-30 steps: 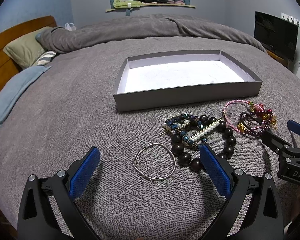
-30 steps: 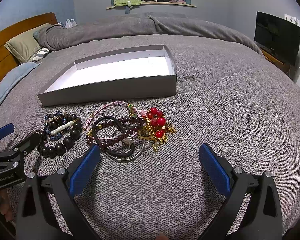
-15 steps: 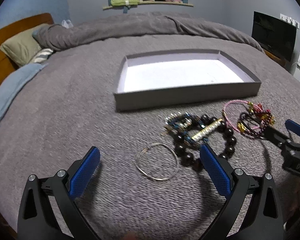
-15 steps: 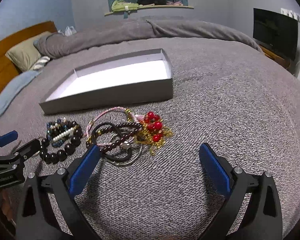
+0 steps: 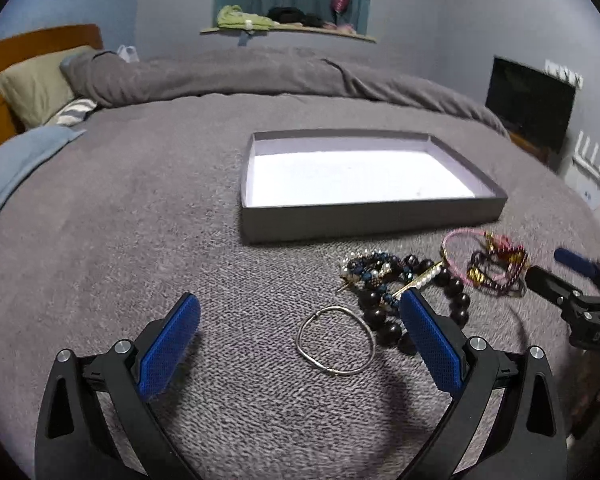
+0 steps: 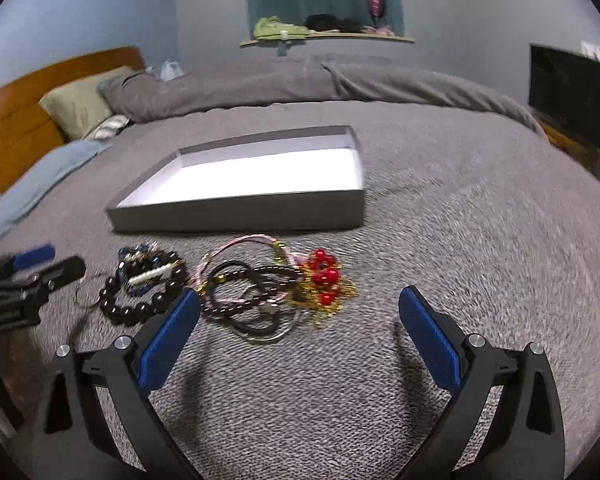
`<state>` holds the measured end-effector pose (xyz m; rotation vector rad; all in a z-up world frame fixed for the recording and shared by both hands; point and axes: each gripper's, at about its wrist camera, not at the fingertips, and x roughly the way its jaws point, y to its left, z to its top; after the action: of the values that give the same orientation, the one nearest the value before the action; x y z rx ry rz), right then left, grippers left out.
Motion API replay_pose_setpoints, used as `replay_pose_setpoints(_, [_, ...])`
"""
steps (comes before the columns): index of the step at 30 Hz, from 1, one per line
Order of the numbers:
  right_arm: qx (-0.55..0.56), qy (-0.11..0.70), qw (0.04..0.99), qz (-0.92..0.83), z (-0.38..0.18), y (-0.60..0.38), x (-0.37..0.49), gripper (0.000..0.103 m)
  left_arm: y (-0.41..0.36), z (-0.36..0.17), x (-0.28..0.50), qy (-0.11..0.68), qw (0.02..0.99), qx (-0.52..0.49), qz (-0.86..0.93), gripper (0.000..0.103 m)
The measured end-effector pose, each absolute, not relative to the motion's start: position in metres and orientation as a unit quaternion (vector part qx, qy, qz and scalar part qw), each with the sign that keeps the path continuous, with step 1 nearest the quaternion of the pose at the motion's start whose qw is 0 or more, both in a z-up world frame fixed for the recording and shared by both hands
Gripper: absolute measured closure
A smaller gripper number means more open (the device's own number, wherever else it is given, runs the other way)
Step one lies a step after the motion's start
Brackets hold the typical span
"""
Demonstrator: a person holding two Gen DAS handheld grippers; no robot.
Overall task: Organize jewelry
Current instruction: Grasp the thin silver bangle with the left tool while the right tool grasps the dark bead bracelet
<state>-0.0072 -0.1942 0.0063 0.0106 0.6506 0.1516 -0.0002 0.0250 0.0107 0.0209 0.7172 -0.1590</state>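
Observation:
An empty grey box (image 5: 364, 222) with a white floor lies on the bed; it also shows in the right wrist view (image 6: 236, 216). In front of it lie a silver bangle (image 5: 336, 338), a dark bead bracelet (image 5: 454, 304) tangled with blue and pearl beads (image 5: 374, 270), and a pile of pink cord, dark red beads and gold chain (image 5: 496, 266). The pile with red beads (image 6: 326, 274) shows in the right wrist view. My left gripper (image 5: 300, 344) is open and empty, just short of the bangle. My right gripper (image 6: 300, 336) is open and empty, near the pile.
The grey bedspread (image 5: 120, 220) covers the bed. A rolled duvet (image 5: 260, 76), pillows (image 5: 36, 84) and a wooden headboard (image 6: 16, 128) are at the back left. A black TV (image 5: 530, 100) stands at the right.
Both grippers have pulled back and tilted up a little, so the jewelry and box sit lower and smaller in view. Both stay open and empty. The jewelry has not moved.

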Motion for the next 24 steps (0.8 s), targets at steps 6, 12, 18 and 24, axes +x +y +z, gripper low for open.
replay_pose_setpoints(6, [-0.008,0.328,0.940,0.091,0.009,-0.186,-0.007,0.005,0.024,0.006,-0.005,0.360,0.925,0.050,-0.114,0.004])
replay_pose_setpoints(12, [0.014,0.338,0.936,0.101,0.007,-0.192,-0.005,0.021,0.028,-0.004,-0.003,0.378,0.915,0.059,-0.125,0.016])
replay_pose_setpoints(18, [0.013,0.346,0.932,0.105,0.003,-0.190,-0.003,0.028,0.027,-0.009,-0.004,0.389,0.910,0.068,-0.128,0.032])
replay_pose_setpoints(24, [0.016,0.347,0.932,0.100,0.001,-0.192,-0.002,0.028,0.028,-0.009,-0.011,0.390,0.909,0.071,-0.132,0.032])
